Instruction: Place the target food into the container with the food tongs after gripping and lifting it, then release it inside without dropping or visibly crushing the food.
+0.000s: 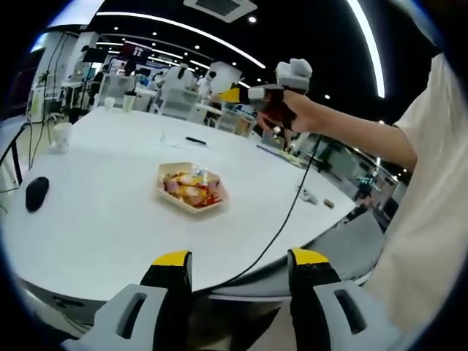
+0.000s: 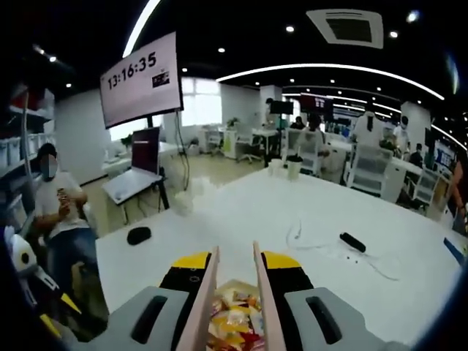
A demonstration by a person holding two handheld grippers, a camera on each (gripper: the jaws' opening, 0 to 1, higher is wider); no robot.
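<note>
Snacks in bright wrappers (image 1: 191, 187) lay in a shallow beige tray (image 1: 167, 191) on the white worktop (image 1: 110, 212). Right gripper (image 2: 235, 300) grasped pale tongs (image 2: 207, 292) above it; left gripper (image 1: 238, 274) hung released.

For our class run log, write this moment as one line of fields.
stage: approach | right gripper: holds tongs above tray | tongs: no food held | left gripper: open, idle

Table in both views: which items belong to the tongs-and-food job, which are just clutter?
Job:
- tray of food
- food tongs between the right gripper's jaws
- left gripper, open, nothing held

Clutter:
- black mouse
- paper cup
- black marker
- wall clock screen
</note>
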